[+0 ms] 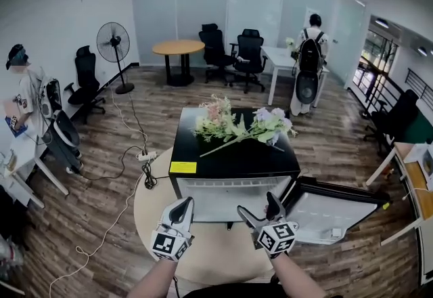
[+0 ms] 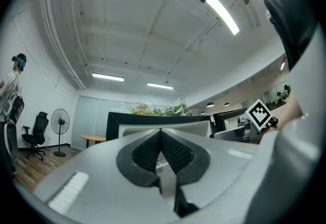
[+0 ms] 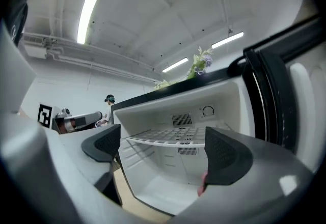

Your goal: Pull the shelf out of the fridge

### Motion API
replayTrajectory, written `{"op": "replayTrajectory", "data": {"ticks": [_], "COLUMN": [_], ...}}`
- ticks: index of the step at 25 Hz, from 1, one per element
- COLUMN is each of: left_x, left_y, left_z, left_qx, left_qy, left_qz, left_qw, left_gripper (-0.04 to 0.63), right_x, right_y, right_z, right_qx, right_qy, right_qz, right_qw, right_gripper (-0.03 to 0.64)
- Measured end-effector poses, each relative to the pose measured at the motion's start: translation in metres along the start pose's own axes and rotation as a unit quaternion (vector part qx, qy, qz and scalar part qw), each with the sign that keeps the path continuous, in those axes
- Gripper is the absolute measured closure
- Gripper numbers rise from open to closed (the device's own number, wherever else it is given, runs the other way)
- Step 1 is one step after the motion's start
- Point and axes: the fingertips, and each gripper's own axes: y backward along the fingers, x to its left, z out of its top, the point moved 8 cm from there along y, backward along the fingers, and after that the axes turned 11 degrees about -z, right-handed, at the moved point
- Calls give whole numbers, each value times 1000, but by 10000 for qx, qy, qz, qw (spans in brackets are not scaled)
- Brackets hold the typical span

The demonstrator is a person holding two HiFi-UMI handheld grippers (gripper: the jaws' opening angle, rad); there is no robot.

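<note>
Nearest the person, both tongs hang in front of the open mouth of the fridge [image 1: 233, 154], above the round worktop [image 1: 216, 259] that carries it. The left tongs [image 1: 181, 208] sit before the left half of the opening. The left gripper view shows the left tongs [image 2: 161, 134] with pads pressed together and nothing between them. The right tongs [image 1: 260, 207] sit before the right half of the fridge, on the side where the door [image 1: 331, 212] hangs wide open. In the right gripper view the right tongs [image 3: 165, 147] have their jaws far apart and empty (neither pad touches anything).

Further in, the shelf [image 3: 173, 135] lies flat across the upper part of the fridge's interior. It is a white wire grid, and its long front edge runs side to side from wall to wall. That edge lies straight ahead of the right tongs, framed between their pads and a little above their line, with a clear gap to it.

So the right hand appears to be the one lined up for the pull. The move likely calls for travel forward into the fridge and slightly up. As they stand, the jaws open sideways, along the shelf's edge and not across its thickness, so a roll of the wrist looks needed before closing.

Farthest back, a dial [image 3: 208, 111] and a vent sit on the fridge's rear wall, and flowers [image 1: 243, 127] lie on its top.
</note>
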Motion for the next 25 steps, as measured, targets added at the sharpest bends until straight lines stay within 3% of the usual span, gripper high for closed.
{"op": "replayTrajectory", "data": {"ticks": [7, 13, 16, 25], "left_x": [-7, -10, -10, -6], "left_y": [-3, -5, -5, -1], "left_z": [1, -2, -3, -5], "left_qx": [131, 253, 286, 376], "left_qy": [-76, -136, -143, -129], "left_qz": [148, 177, 183, 232], "left_qw": [9998, 9994, 9993, 9989], "left_gripper": [595, 595, 595, 595], "right_x": [-13, -22, -23, -23], "right_y": [-21, -44, -55, -83], "right_z": [-15, -23, -27, -46], "right_qx": [396, 651, 751, 959], "right_qy": [-1360, -2482, -3089, -4839], "right_qz": [172, 324, 386, 467], "right_qw": [9898, 9660, 9473, 8686], "right_gripper": [127, 146, 177, 217]}}
